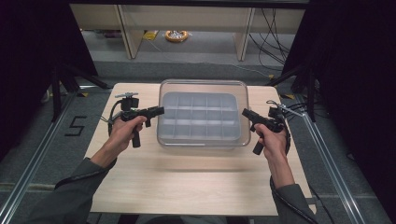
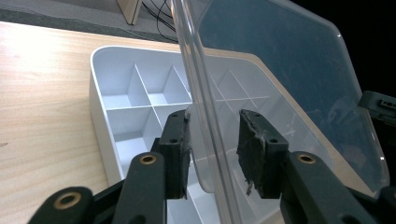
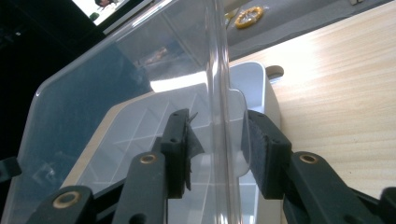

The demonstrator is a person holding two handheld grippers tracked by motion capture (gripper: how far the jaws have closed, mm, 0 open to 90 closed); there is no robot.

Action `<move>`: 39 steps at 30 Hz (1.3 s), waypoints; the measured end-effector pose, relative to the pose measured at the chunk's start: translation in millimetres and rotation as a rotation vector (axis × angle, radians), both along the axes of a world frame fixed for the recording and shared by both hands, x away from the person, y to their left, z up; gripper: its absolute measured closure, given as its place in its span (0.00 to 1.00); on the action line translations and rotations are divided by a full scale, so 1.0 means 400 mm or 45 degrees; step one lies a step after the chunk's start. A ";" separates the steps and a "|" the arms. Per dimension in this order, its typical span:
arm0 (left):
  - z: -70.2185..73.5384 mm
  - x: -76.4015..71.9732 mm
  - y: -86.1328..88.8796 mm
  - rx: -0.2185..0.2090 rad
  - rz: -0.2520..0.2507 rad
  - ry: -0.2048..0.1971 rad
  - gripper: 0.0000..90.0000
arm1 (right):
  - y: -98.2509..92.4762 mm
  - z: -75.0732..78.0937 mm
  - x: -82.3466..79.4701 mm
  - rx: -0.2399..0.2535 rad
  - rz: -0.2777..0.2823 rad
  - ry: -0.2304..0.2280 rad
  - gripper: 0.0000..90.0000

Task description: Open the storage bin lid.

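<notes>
A clear plastic lid [image 1: 203,83] hangs tilted over a pale tray [image 1: 196,119] divided into several compartments, which rests on the wooden table [image 1: 187,182]. My left gripper [image 1: 161,110] is shut on the lid's left edge and my right gripper [image 1: 243,112] on its right edge. In the left gripper view the lid [image 2: 280,60] rises between the pads of the left gripper [image 2: 215,126], with the tray [image 2: 100,93] below. In the right gripper view the lid's rim and tab [image 3: 116,84] sit between the pads of the right gripper [image 3: 217,126], above the tray's wall [image 3: 261,84].
The tray sits at the table's far middle; bare wood lies in front and to both sides. Beyond the far edge are floor, cabinet legs [image 1: 133,32] and a yellow roll [image 1: 176,36]. Dark curtains and metal rails flank the table.
</notes>
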State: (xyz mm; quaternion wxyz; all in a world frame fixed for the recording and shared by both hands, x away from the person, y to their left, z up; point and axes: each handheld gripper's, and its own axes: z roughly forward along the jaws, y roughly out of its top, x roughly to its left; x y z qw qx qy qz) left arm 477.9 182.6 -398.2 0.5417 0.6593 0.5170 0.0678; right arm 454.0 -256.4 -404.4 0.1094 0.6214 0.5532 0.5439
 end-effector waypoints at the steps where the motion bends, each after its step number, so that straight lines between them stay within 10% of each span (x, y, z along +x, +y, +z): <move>1: 0.000 -0.003 0.000 0.001 -0.002 -0.003 0.70 | 0.000 0.000 0.000 0.000 0.000 0.000 0.70; 39: -0.102 -0.180 0.022 -0.013 -0.090 0.028 0.70 | -0.002 -0.058 -0.203 -0.052 0.061 -0.053 0.73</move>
